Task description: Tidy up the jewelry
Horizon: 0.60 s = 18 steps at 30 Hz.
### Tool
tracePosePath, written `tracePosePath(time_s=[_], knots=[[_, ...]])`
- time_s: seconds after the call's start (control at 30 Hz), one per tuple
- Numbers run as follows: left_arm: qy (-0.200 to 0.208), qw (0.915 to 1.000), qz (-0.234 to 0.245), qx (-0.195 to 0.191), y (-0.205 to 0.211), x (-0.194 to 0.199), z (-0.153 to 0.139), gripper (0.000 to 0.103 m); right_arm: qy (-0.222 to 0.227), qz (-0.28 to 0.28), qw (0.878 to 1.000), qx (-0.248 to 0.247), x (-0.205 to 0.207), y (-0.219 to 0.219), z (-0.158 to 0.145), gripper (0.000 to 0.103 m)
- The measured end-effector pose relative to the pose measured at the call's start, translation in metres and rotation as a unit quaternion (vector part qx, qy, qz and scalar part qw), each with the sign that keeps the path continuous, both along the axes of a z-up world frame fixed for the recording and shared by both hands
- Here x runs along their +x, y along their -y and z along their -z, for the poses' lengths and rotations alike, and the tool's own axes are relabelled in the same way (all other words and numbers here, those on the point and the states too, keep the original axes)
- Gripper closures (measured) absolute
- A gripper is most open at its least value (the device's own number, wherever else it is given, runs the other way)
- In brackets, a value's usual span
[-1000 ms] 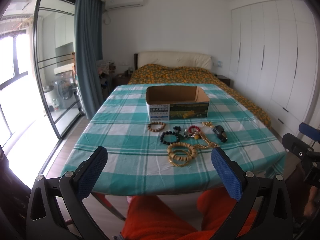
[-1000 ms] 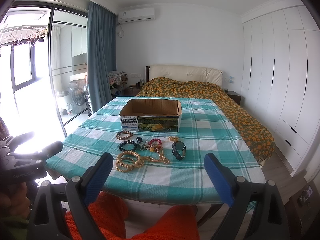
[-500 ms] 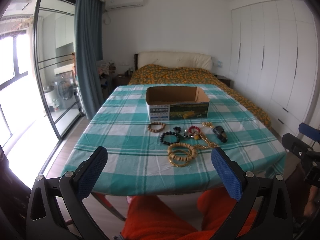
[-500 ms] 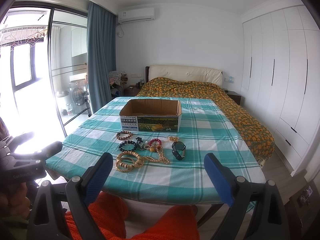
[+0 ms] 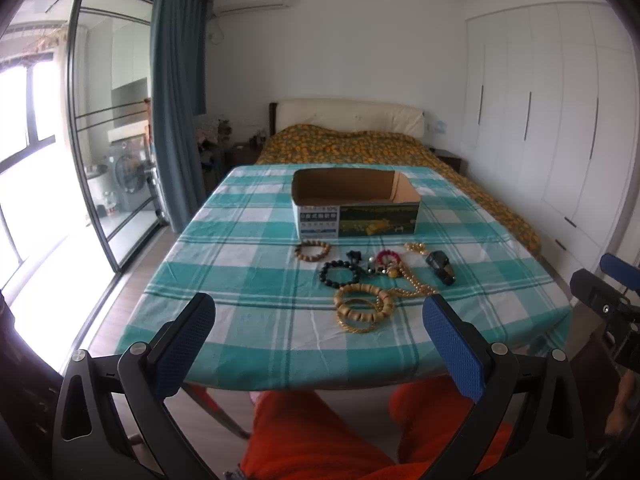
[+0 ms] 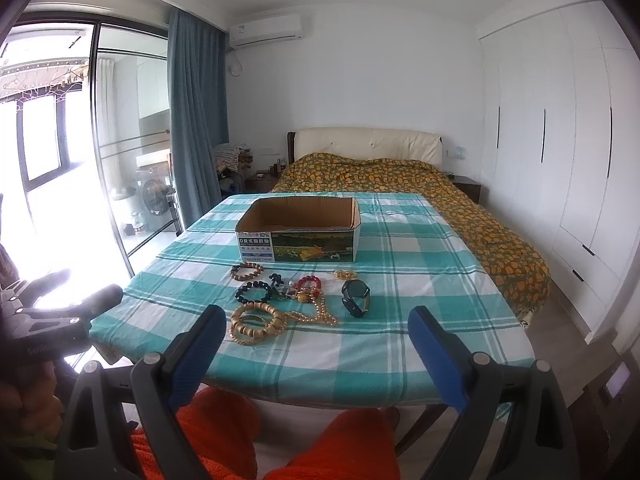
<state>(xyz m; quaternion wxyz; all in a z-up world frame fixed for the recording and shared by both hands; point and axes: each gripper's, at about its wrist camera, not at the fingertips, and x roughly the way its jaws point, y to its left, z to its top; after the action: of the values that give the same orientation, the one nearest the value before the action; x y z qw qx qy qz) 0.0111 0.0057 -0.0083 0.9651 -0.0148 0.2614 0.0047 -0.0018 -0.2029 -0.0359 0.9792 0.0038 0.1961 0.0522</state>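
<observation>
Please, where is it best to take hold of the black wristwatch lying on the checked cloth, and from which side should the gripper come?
Probably from above, closing across the round case of the black wristwatch. It lies flat, apart from the gold bead chain, with bare cloth on its right, so the open right gripper has room there.

Bed (image 6: 420,184): orange-patterned cover, cream headboard
Curtain (image 6: 198,120): blue, beside glass door
Wardrobe (image 6: 560,128): white, along right wall
Air conditioner (image 6: 265,31): mounted high
</observation>
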Motion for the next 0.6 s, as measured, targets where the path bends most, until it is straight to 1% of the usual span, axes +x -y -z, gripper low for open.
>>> tracePosePath(time_s=[0.23,0.4,0.6], knots=[[-0.008,0.9995,-0.011,-0.029,-0.017,0.015,0.0,0.0,0.002,0.007,1.0,0.002,0.008,0.004,-0.002,0.009],[-0.009,0.9996,-0.018,-0.021,-0.022,0.034,0.0,0.0,-0.003,0.019,1.0,0.012,0.023,0.013,-0.003,0.009],[-0.028,0.9995,-0.005,-0.014,-0.027,0.061,0.007,0.0,-0.026,0.025,0.999,0.024,0.048,0.025,0.003,0.009]])
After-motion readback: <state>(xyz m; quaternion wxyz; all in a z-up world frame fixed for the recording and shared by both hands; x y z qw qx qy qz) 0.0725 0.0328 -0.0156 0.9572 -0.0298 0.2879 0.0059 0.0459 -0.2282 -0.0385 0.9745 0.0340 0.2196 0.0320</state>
